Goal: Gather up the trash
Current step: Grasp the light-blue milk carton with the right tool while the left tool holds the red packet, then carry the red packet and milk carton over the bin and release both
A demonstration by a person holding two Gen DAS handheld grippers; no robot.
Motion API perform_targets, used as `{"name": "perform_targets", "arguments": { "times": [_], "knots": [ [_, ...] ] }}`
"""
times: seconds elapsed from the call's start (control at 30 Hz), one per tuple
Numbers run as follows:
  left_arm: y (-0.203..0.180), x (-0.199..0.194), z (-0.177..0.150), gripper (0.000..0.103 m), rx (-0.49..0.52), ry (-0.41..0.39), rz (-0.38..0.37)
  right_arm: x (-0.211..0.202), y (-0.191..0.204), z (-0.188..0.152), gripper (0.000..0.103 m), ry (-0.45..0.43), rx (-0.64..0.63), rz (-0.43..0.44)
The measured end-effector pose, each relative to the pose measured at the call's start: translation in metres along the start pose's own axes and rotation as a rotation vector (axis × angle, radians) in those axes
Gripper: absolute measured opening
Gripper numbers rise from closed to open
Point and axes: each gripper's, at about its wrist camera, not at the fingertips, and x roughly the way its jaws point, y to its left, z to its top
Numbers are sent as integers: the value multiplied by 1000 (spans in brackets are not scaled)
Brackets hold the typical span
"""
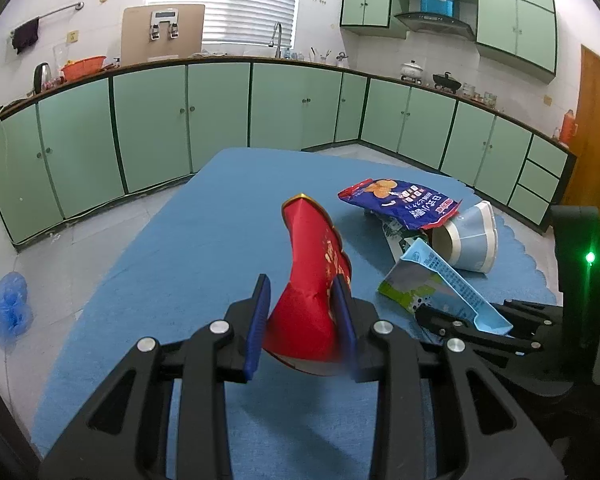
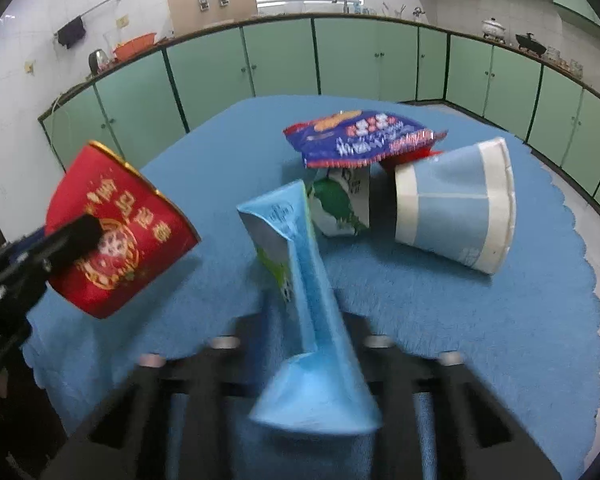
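Plainly, in the left wrist view the left gripper [image 1: 302, 312] is clamped on a flattened red cup [image 1: 312, 276], one pad on each face, with the cup's gold-edged rim pointing away from the camera. The cup appears lifted off the blue mat [image 1: 204, 216], which suits carrying it off as trash. Right of the red cup lies the rest of the litter: a light blue carton [image 1: 440, 284] nearest, then a paper cup [image 1: 472, 240] on its side beyond it, and a dark blue snack bag [image 1: 400, 202] draped over the heap farthest from the red cup. The black frame of the right gripper [image 1: 472, 326] shows at the carton's near end, so each hand is taking one piece at a time. In the right wrist view, which is blurred, the right gripper [image 2: 308, 324] has its jaws drawn narrow around the carton [image 2: 300, 280]; they seem to press its creased spine, though the blur leaves the contact itself a judgement. The carton stands tilted, its far end toward a second green-and-white carton [image 2: 342, 204] under the snack bag [image 2: 360, 138]. The paper cup [image 2: 456, 208] lies right of the held carton, apart from it. The red cup [image 2: 120, 228] hangs left of the carton, pinched by the left gripper's fingers [image 2: 76, 236]. No bin is in view.
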Motion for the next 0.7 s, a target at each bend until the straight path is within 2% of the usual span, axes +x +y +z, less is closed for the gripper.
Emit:
{"name": "perform_targets", "arguments": {
  "times": [0.2, 0.4, 0.7],
  "knots": [
    [-8, -6, 2, 30, 3, -4, -34, -35, -15, -4, 19, -55, 20, 9],
    [-35, -20, 5, 30, 33, -22, -107, -73, -37, -8, 19, -105, 58, 3],
    [-99, -28, 5, 30, 106, -26, -239, -139, -97, -34, 19, -182, 164, -104]
  ]
}}
